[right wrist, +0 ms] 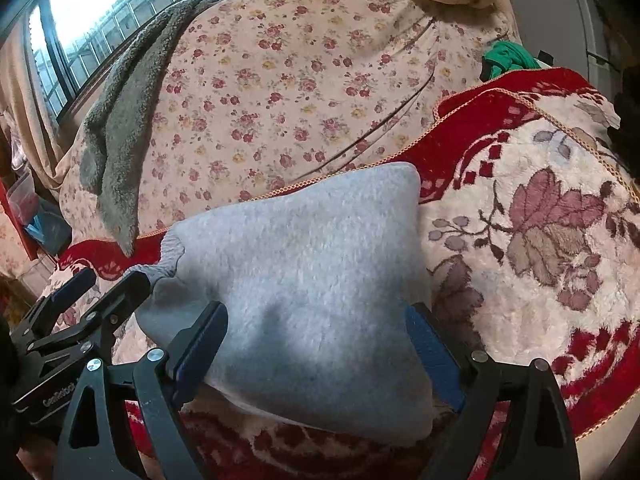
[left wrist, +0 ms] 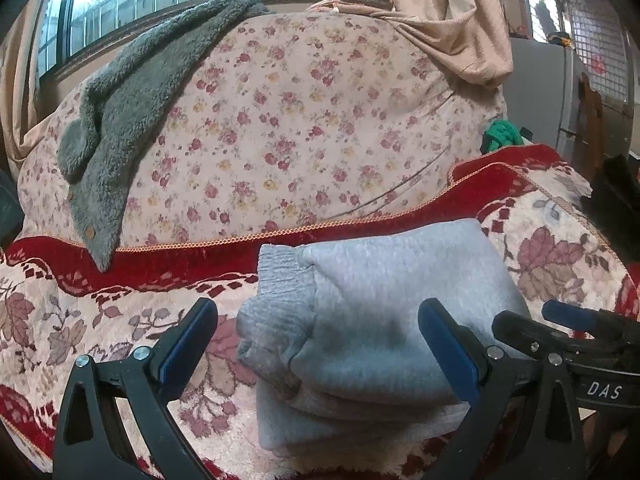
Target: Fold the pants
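Grey sweatpants (left wrist: 380, 288) lie folded into a thick bundle on a red and cream leaf-pattern blanket (left wrist: 552, 264), the ribbed cuff turned to the left. My left gripper (left wrist: 318, 348) is open wide over the bundle's left half, with one finger over the blanket and the other over the fabric. In the right wrist view the sweatpants (right wrist: 300, 260) fill the middle, and my right gripper (right wrist: 314, 340) stands open wide with the near part of the bundle between its fingers. I see no pad pinching the cloth. Each gripper shows at the edge of the other's view.
Behind the blanket rises a floral quilt (left wrist: 300, 120) with a grey fleece garment (left wrist: 132, 112) draped down its left side. A green cloth (left wrist: 502, 136) sits at the right, beige curtains (left wrist: 452, 20) hang behind, and a barred window runs along the back.
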